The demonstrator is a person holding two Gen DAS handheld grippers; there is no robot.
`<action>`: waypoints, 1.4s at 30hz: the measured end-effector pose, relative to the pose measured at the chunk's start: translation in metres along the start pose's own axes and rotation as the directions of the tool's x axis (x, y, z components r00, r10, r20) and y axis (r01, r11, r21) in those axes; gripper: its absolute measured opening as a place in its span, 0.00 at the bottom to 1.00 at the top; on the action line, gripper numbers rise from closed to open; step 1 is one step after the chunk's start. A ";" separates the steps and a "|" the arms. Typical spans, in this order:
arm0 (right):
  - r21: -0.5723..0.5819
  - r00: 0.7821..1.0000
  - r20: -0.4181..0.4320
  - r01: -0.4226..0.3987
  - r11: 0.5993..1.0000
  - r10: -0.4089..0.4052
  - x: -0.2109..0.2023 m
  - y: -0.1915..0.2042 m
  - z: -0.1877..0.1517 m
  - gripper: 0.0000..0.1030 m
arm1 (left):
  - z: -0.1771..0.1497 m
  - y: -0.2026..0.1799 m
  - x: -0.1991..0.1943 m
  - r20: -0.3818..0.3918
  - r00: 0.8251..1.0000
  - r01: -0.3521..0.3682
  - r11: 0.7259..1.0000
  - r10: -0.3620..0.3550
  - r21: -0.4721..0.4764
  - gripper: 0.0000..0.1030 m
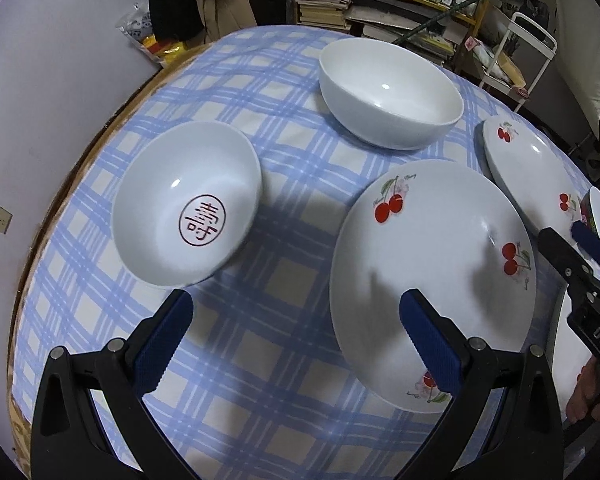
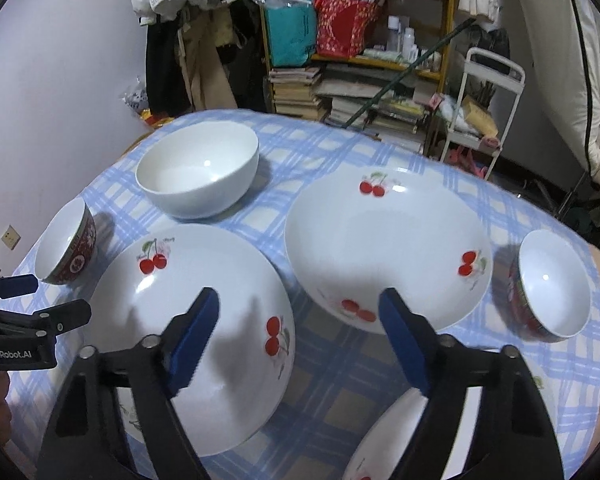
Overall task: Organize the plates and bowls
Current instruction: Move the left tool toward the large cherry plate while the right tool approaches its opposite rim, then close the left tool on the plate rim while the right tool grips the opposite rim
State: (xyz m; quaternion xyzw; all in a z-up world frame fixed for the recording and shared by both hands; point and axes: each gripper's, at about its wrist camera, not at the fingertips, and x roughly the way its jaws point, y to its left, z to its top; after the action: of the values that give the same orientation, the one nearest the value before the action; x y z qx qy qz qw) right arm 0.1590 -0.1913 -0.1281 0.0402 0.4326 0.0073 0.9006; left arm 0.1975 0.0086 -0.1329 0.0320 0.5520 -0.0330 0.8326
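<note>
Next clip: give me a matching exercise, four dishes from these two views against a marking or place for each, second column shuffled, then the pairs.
Things:
1. far bowl
2. left bowl
3. near plate
4. right bowl

Descriptions:
A. cherry prints on white
B. red seal-like character printed inside
C. plain white, no pattern
D. red patterned outside, at the right edge of the checked tablecloth

Pairs: 1-C, 2-B, 3-A, 4-D
</note>
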 end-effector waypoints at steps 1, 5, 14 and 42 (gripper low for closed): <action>0.005 1.000 -0.006 -0.004 1.000 0.004 0.001 -0.001 -0.001 0.75 | 0.000 0.000 0.001 -0.004 1.000 -0.001 1.000 0.001 0.001 0.98; 0.012 1.000 -0.027 -0.008 1.000 0.008 0.007 -0.002 -0.002 0.73 | -0.001 -0.004 0.002 -0.012 1.000 0.019 1.000 -0.019 0.012 0.97; -0.002 0.998 -0.055 -0.008 1.000 0.008 0.015 0.001 -0.004 0.73 | -0.002 -0.013 0.006 -0.035 0.999 0.036 0.998 -0.034 0.057 0.81; 0.022 0.991 -0.119 -0.065 0.998 0.067 0.022 0.002 -0.009 0.33 | 0.001 -0.002 0.033 -0.119 0.983 0.139 0.990 -0.141 -0.029 0.27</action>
State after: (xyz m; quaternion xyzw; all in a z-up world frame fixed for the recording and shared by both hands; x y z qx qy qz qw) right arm 0.1658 -0.1876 -0.1510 0.0620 0.4845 0.0356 0.8719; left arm 0.2108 0.0055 -0.1630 -0.0137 0.6026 -0.0836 0.7935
